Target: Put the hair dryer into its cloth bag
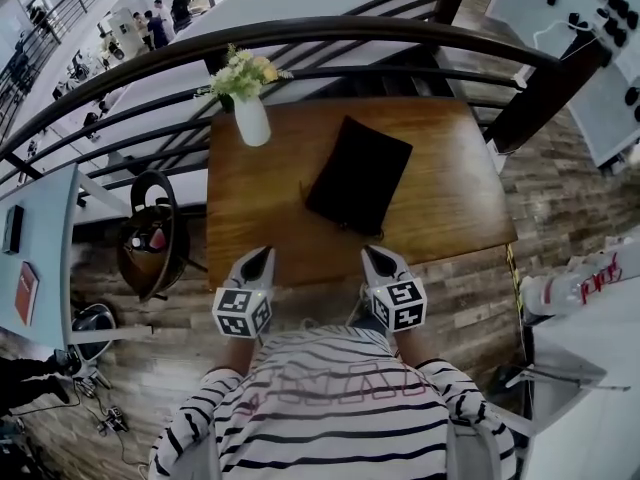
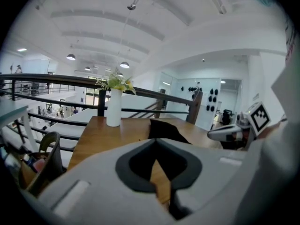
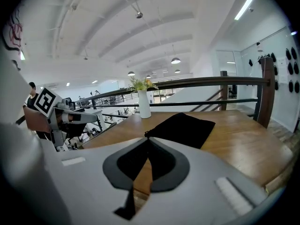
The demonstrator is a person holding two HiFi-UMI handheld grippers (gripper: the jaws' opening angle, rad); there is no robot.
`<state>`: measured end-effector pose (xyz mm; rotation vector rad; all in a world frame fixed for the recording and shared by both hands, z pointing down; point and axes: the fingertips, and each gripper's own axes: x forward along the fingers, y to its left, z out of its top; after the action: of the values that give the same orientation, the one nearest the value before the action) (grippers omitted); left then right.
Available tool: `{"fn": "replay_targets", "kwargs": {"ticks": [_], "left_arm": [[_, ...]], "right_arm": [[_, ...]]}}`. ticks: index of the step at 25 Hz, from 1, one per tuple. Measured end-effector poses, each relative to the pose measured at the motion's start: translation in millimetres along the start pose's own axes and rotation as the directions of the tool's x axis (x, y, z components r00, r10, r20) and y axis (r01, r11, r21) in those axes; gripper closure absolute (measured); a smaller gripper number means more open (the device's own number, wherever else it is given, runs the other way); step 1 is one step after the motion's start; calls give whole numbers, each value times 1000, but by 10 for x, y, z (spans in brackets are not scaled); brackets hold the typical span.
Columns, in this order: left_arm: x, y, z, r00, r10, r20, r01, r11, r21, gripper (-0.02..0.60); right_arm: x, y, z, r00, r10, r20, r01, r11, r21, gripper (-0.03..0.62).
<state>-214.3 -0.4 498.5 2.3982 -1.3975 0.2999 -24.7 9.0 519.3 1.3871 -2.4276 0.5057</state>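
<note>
While the limp black bag (image 1: pixel 358 175) lies on the wooden table (image 1: pixel 450 208), the left gripper (image 1: pixel 264 255) is closed, empty; the right gripper (image 1: pixel 371 254) likewise. Both taper, grey

We cannot see inside the black cloth bag (image 1: pixel 358 174) on the table (image 1: pixel 450 198). Left of the table, beyond the railing (image 1: pixel 300 30), the figures (image 1: pixel 155 23) are too small to make out; right of it, white things (image 1: pixel 580 283) run off the picture's edge.
</note>
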Motion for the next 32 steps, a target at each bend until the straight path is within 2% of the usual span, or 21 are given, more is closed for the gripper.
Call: {"fn": "replay_targets", "kwargs": {"ticks": [12, 32], "left_arm": [[-293, 242, -102, 999, 47, 0, -47, 999, -27, 580], [-409, 289, -280, 997, 68, -28, -69, 996, -58, 580]], "right_arm": [[-30, 262, -29, 1000, 17, -15, -18, 1000, -13, 594], [33, 348, -153, 999, 2, -54, -2, 1000, -8, 594]]}}
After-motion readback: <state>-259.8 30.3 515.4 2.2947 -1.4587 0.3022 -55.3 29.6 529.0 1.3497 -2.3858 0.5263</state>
